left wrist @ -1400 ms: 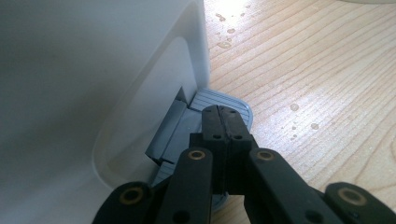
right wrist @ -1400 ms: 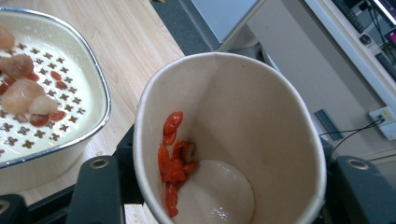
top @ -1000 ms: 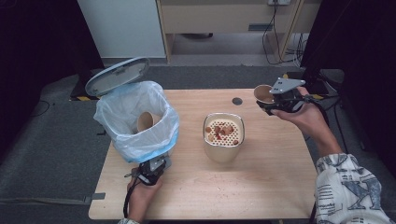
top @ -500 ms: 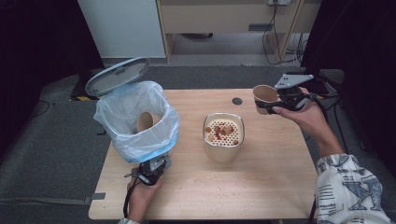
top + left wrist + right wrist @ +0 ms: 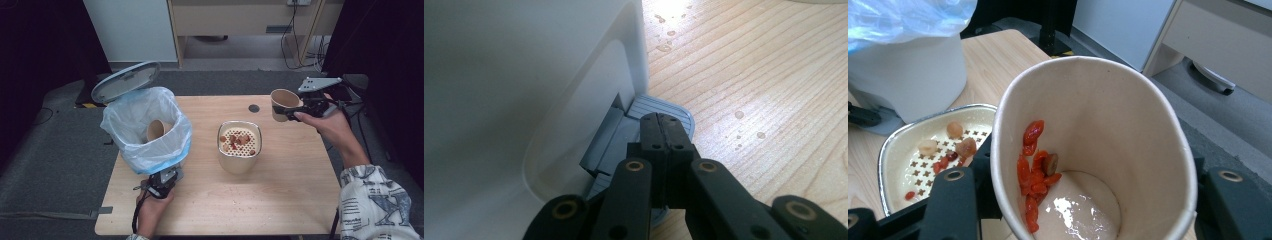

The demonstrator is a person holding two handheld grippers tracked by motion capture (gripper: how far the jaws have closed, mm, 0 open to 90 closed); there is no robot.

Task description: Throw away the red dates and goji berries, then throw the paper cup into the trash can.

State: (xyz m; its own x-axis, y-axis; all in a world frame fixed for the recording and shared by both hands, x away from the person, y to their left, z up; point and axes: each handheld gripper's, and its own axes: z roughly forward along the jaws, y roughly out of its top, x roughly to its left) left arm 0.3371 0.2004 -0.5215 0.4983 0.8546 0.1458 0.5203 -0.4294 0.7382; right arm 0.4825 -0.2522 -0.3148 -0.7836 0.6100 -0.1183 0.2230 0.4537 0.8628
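My right gripper [image 5: 296,112] is shut on a tan paper cup [image 5: 284,103], held above the table's far right and tipped with its mouth toward the left. Inside the cup [image 5: 1128,115] red berries [image 5: 1034,172] cling to the wall above a little liquid; the right gripper [image 5: 1093,205] clamps it from both sides. A cream strainer pot [image 5: 239,162] with several red and pale bits stands mid-table. My left gripper [image 5: 163,183] is shut, its tips [image 5: 667,127] resting on the grey foot pedal [image 5: 681,112] of the white bin [image 5: 524,100].
The bin [image 5: 145,150] on the left has a blue bag, its lid [image 5: 125,81] raised, and another paper cup [image 5: 156,129] inside. A small dark disc [image 5: 254,108] lies on the table [image 5: 280,200] near the far edge. Drops speckle the wood by the pedal.
The right hand has turned, tipping the cup from mouth-up onto its side toward the strainer pot. The left gripper stays on the pedal.
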